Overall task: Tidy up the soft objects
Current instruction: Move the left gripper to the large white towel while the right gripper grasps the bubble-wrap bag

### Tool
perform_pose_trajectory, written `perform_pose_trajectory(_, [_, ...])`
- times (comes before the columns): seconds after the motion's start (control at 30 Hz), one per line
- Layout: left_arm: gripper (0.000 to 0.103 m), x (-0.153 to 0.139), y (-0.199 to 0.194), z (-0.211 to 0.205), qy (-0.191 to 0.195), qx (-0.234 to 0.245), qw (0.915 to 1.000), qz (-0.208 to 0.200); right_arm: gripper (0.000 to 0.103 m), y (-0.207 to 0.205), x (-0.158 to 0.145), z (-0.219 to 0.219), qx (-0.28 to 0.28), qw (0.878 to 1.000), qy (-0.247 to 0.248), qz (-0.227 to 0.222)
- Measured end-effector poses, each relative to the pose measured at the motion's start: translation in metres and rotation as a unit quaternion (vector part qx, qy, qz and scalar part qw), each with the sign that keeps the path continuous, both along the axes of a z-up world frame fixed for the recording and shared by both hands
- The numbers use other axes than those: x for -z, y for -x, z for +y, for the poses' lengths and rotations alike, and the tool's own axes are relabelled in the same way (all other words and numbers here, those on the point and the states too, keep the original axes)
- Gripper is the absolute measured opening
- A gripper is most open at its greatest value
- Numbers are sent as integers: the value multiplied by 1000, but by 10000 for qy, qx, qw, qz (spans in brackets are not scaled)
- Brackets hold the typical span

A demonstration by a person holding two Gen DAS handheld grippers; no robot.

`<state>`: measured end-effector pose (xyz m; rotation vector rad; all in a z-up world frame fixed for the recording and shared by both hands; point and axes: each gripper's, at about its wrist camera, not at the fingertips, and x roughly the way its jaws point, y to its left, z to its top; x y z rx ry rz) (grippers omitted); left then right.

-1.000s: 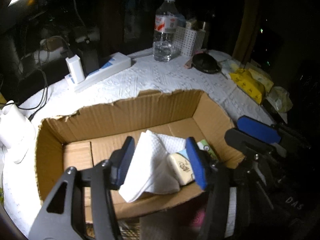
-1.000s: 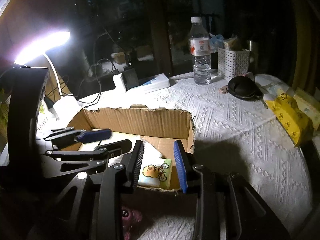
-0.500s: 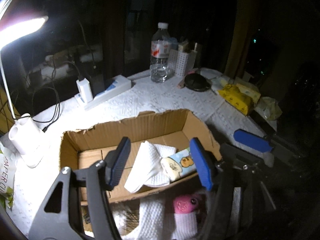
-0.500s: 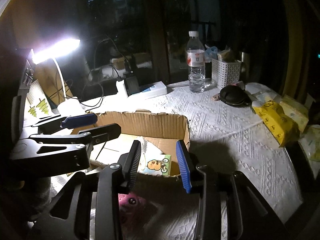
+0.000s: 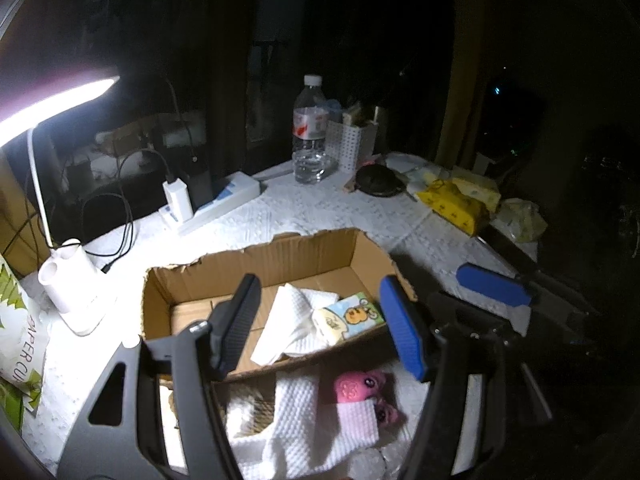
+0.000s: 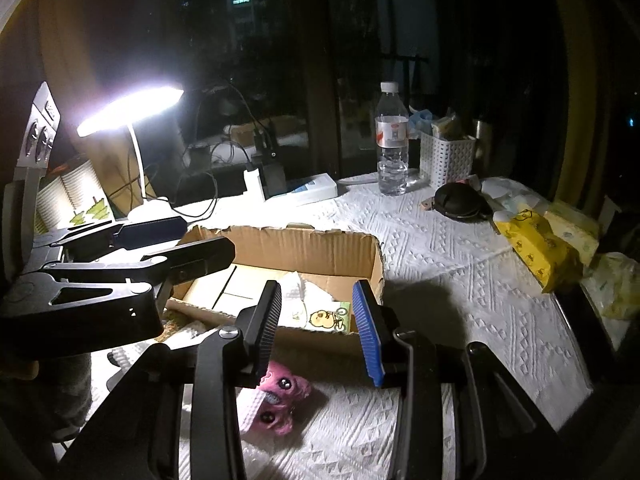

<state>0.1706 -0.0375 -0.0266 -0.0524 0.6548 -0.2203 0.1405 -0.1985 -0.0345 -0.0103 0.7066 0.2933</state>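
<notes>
An open cardboard box stands on the white tablecloth. Inside it lie a folded white towel and a cartoon-printed tissue pack. In front of the box, a pink plush toy rests on a white cloth. My left gripper hovers above the box's near wall, open and empty. Beside it, my right gripper is also open, with nothing between its pads. Its blue pad shows at the right of the left wrist view.
A lit desk lamp stands at the left with cables behind it. A water bottle, white basket, black pouch and power strip stand at the back. Yellow tissue packs lie at the right edge.
Both grippers have drawn back and risen away from the box, jaws slightly wider. The towel and tissue pack stay in the box. The pink toy and white cloth have come into view.
</notes>
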Motion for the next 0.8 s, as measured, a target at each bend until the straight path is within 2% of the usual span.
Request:
perform_pose_trajectory(0.13, [64, -5, 11, 1, -15, 6, 10000, -87, 41, 7, -4, 2, 1, 10000, 20, -42])
perform_pose_trajectory(0.23, [64, -8, 18, 2, -8, -2, 9999, -133, 51, 14, -8, 4, 3, 10000, 17, -83])
perform_pose_trajectory(0.33, [66, -11, 25, 3, 0, -9, 9998, -174, 51, 20, -10, 5, 1, 9999, 12, -116])
perform_pose_trajectory(0.43, [74, -13, 33, 4, 35, 11, 9998, -215, 51, 26, -12, 7, 9, 9999, 20, -133])
perform_pose_trajectory(0.8, [75, -15, 59, 10, 59, -10, 9995, -301, 52, 47, -16, 14, -18, 9999, 59, -155])
